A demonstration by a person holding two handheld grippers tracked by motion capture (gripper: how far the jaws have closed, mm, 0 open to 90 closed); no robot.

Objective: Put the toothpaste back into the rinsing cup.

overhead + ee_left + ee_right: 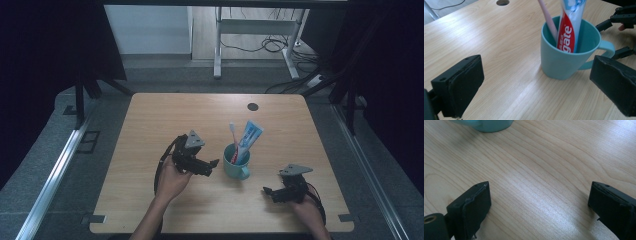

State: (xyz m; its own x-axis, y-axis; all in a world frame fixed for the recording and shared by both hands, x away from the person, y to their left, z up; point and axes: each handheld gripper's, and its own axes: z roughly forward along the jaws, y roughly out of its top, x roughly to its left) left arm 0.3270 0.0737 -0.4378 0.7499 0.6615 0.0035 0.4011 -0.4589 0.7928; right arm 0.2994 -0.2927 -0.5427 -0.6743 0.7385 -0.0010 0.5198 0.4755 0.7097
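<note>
From the high view, a pale wooden worktop [150, 200] stands on grey floor, cables trailing beyond. A teal mug [235, 167] holds a toothbrush [232, 135] and toothpaste tube [250, 136], between the left gripper [214, 163] and right gripper [266, 190].

In the left gripper view, jaws released, the mug [564, 63] sits just ahead.

In the right gripper view, jaws spread over bare wood.

Mug [484, 124] mostly cropped, perhaps its base
</note>
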